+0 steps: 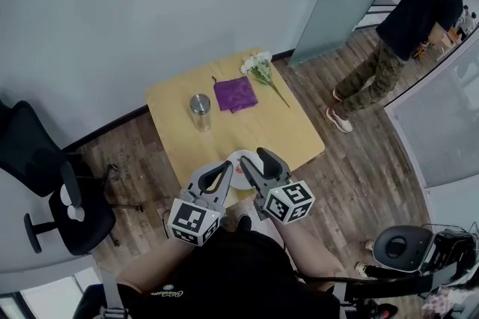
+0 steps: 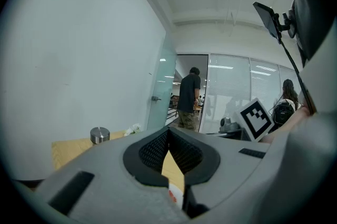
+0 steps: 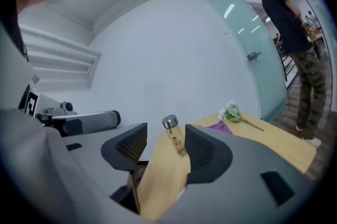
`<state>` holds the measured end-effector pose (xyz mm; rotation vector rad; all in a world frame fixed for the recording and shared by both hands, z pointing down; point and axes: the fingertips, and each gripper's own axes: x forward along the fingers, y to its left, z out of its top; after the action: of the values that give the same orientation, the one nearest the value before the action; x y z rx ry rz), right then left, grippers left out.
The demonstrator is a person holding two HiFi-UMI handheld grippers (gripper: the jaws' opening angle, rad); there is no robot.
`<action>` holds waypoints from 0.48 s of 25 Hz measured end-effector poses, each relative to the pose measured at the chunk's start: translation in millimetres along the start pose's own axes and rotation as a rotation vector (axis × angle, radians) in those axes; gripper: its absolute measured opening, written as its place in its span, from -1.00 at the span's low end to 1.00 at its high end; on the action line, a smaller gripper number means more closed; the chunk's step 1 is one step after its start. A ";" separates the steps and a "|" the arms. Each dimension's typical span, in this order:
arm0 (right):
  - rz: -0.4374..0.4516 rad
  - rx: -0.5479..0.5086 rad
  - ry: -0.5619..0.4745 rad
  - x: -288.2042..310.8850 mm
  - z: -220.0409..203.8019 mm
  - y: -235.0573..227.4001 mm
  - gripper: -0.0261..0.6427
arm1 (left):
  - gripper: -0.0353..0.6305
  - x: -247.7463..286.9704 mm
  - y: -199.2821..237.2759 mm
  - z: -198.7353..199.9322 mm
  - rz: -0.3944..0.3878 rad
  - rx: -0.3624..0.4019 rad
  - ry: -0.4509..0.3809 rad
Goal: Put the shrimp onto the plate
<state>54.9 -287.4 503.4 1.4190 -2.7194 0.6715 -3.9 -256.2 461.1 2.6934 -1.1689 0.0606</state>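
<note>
Nearest, the left tongs [image 1: 225, 165] are seen closed on nothing, tips meeting, while the right tongs [image 1: 252, 156] are held open and empty. Both are poised over the white plate [image 1: 233, 157] at the near edge of the tabletop [image 1: 292, 130]. A small orange piece, taken to be the shrimp [image 1: 239, 169], is seen lying on that plate, so the placing is judged done and the release in hand. A clean lift away is called for next, without the plate being nudged. Farther off, a capped bottle [image 1: 200, 112], a purple cloth [image 1: 235, 94] and flowers [image 1: 260, 68] are seen on the tabletop, well apart from the tongs.
</note>
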 end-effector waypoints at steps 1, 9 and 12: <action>-0.006 -0.032 -0.016 -4.0 6.6 3.1 -0.26 | -0.89 0.5 -1.0 0.3 -0.002 0.002 -0.001; -0.052 -0.134 -0.116 -27.5 40.5 12.0 -0.63 | -0.89 4.3 -7.2 4.9 -0.016 0.015 -0.010; -0.068 -0.162 -0.131 -32.1 46.6 12.7 -0.75 | -0.89 5.6 -8.7 7.0 -0.017 0.018 -0.012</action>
<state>72.9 -273.2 450.1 1.5593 -2.7311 0.3572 6.0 -255.8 453.4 2.7228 -1.1543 0.0532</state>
